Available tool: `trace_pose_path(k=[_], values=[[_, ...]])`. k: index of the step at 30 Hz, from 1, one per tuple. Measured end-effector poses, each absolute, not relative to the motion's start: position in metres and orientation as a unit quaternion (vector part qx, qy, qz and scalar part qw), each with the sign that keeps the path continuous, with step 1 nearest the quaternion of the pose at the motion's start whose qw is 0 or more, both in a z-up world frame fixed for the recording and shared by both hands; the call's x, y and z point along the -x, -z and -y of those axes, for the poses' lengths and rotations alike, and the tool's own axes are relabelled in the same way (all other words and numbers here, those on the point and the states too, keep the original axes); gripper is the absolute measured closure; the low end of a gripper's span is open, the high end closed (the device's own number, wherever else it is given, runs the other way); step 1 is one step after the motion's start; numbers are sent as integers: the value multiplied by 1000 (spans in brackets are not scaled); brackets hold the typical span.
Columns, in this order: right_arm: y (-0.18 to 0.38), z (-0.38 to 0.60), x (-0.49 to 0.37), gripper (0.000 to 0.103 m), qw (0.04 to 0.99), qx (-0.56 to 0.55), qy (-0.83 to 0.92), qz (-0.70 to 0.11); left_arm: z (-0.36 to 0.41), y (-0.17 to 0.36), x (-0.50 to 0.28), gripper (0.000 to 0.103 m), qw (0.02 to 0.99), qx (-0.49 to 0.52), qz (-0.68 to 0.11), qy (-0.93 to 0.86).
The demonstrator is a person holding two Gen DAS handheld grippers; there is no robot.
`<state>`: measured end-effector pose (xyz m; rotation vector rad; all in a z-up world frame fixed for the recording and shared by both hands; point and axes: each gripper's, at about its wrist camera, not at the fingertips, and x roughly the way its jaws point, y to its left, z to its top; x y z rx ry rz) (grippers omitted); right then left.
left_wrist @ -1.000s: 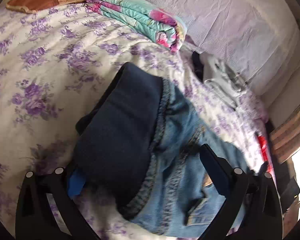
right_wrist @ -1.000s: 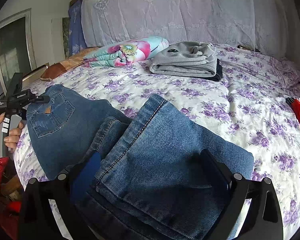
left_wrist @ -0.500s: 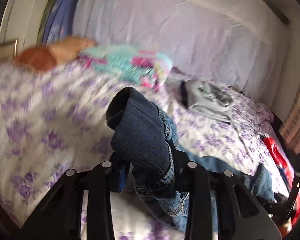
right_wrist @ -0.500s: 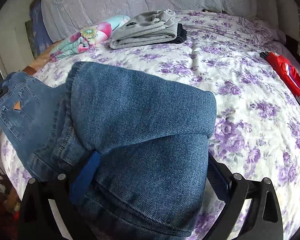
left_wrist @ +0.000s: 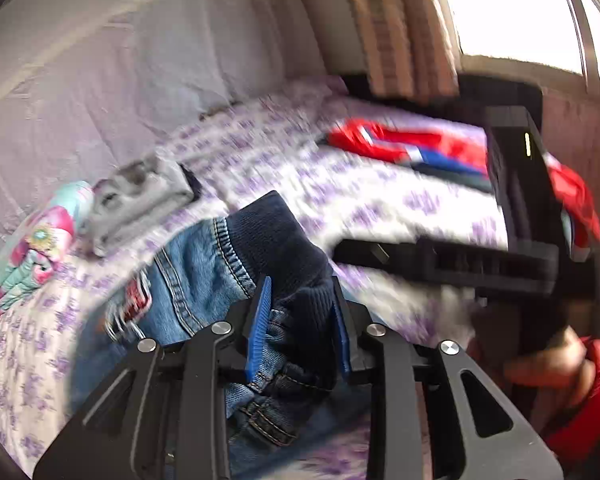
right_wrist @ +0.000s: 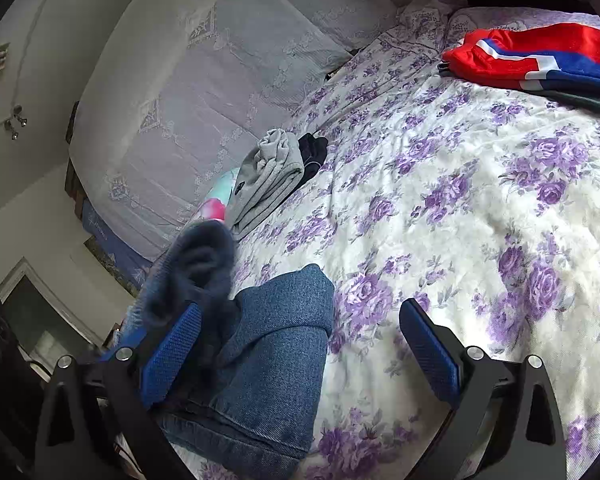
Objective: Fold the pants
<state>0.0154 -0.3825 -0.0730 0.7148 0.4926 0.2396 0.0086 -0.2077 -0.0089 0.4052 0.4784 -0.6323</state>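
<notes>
A: Left wrist view shows our left gripper (left_wrist: 300,320) squeezed tight on the waist end of the jeans (left_wrist: 204,280). A second ago its blue pads (left_wrist: 258,332) were wide apart with the jeans lying flat between them. They have just been closing, and now the cloth is pinched and lifted up off the flowered bed (left_wrist: 380,204).

B: And our right gripper (right_wrist: 300,352)?

A: Its pads (right_wrist: 172,352) stand far apart. The folded blue leg lies between them but they are not pressing on it. It holds nothing.

B: Where are the jeans now?

A: Near the front edge of the bed, well apart from the grey clothes (right_wrist: 268,176) and the red and blue top (right_wrist: 540,56) farther back.

B: What does that mean for us?

A: We think we are carrying the waist end over the legs to make the next fold.
</notes>
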Motion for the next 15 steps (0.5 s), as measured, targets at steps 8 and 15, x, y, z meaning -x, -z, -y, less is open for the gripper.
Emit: trace_pose_path(k=[8, 15], values=[[72, 385, -8, 4, 902, -341, -123, -234, 128, -40, 9, 25, 927, -73, -195, 313], [45, 351, 4, 3, 897, -321, -215, -215, 63, -37, -13, 15, 966, -75, -186, 161]])
